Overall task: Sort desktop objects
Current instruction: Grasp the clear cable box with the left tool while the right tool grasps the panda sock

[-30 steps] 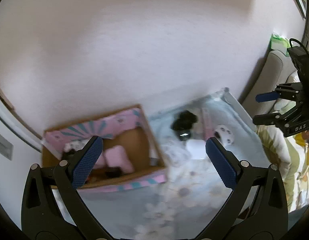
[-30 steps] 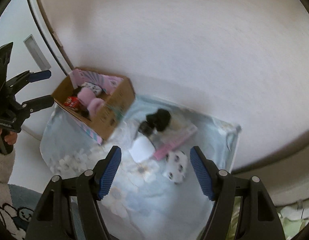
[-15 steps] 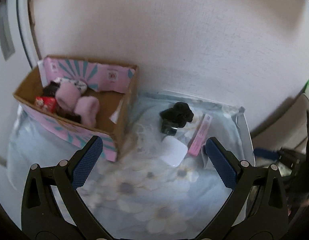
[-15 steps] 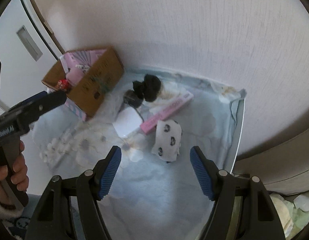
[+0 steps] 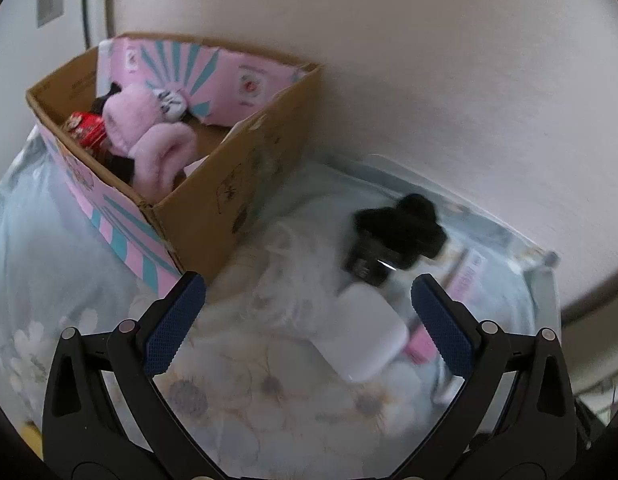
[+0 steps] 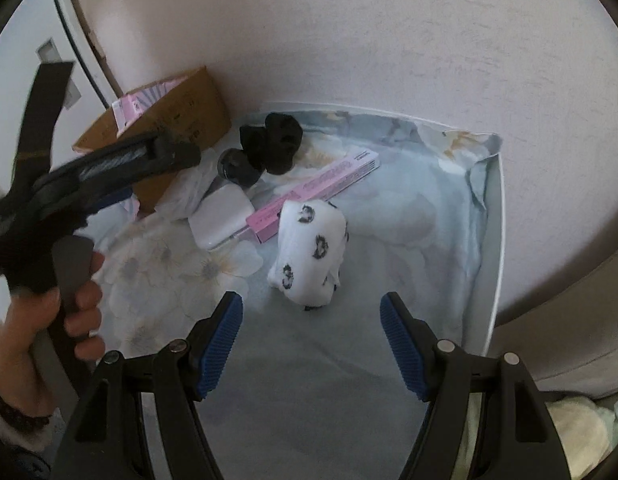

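Clutter sat bunched mid-frame on the pale blue flowered cloth. Right gripper hung low centre of its view, jaws released and bare, with the white rolled cloth with black prints just above its fingertips. Touching that roll, the long pink carton ran up to the right. To its left lay the flat white case, then the small dark round jar and the black fluffy scrunchie by the wall. Left gripper also stood released, the white case between its fingers but untouched. Upper left, the brown cardboard box with pink-and-teal flaps held pink fuzzy pieces and a red packet. In the right view, the hand with its gripper blocked part of the box.
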Available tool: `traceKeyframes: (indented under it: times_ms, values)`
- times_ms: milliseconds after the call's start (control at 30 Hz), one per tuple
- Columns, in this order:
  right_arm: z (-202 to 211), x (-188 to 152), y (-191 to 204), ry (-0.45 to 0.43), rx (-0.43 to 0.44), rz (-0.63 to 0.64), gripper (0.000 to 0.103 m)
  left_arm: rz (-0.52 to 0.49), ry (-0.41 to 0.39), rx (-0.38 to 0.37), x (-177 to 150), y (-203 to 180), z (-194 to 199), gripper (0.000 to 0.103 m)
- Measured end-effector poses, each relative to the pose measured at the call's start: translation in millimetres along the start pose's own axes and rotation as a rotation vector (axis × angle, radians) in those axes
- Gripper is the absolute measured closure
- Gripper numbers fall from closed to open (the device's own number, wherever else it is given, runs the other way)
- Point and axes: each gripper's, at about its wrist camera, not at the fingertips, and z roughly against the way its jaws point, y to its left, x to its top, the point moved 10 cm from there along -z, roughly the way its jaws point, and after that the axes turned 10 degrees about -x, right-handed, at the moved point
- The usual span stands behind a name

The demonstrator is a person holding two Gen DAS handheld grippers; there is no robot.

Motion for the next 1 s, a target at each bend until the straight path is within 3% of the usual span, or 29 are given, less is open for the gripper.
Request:
traceKeyframes:
  times_ms: [200, 500, 633, 833, 933, 1000]
  values:
    - [-22.7, 5.1, 12.2, 0.018, 0.038, 0.068, 0.036, 0.061, 0.036, 0.019, 1.7, 4.0, -19.9, 0.000]
    - [-39.2, 20.1, 16.5, 0.000, 0.040, 0.081, 0.036, 0.165, 0.104, -0.031, 1.8, 13.4, -42.9, 0.001]
    - [-43.1, 24.9, 12.9, -0.002, 0.041, 0.070, 0.036, 0.196, 0.105, -0.076, -4.1, 21.7, -44.0, 0.010]
    - [-46.0, 27.6, 9.7, -0.001, 0.049, 0.083, 0.040, 0.157, 0.073, -0.100, -8.2, 24.2, -37.4, 0.019]
    - [-49.0, 26.9, 14.1, 0.011, 0.059, 0.100, 0.049, 0.181, 0.063, -0.086, -8.4, 28.9, -34.8, 0.031]
    - [-50.3, 26.2, 16.7, 0.015, 0.059, 0.107, 0.054, 0.199, 0.060, -0.093, -7.7, 30.6, -34.9, 0.046]
